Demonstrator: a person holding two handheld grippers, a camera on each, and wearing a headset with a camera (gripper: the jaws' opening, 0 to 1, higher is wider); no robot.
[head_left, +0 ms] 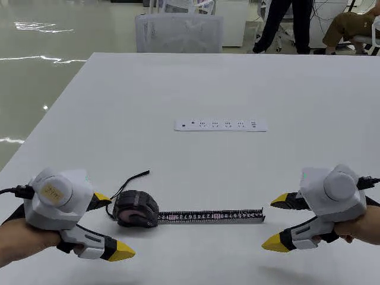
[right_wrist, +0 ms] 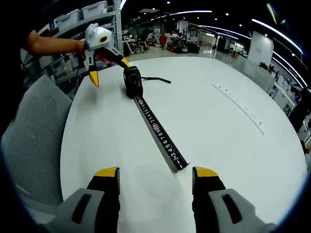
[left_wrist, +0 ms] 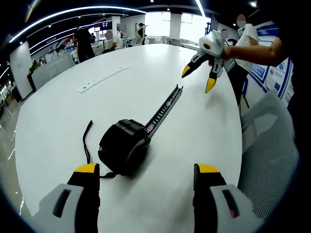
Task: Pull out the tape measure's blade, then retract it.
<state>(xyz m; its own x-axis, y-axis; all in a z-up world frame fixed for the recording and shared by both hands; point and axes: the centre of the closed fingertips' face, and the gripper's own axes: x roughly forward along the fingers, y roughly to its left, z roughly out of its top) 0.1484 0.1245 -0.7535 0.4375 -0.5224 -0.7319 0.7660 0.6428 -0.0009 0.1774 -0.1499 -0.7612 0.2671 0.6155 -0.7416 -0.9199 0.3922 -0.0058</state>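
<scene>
Surface: wide white table [head_left: 196, 83], with a white power strip [head_left: 220, 125] at its far middle.
Thing: round black tape measure case [head_left: 136, 208] near left, its black numbered blade [head_left: 211, 216] lying drawn out rightward.
Risk: we judge the blade may whip back if released unchecked, jerking the case.
Left gripper [head_left: 116, 225]: jaws spread, case just right of them.
Right gripper [head_left: 274, 221]: jaws spread, blade's end just left, untouched.

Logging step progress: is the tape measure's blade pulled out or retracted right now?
Out. The blade lies extended flat on the table from the case, its tip near the open right gripper.
</scene>
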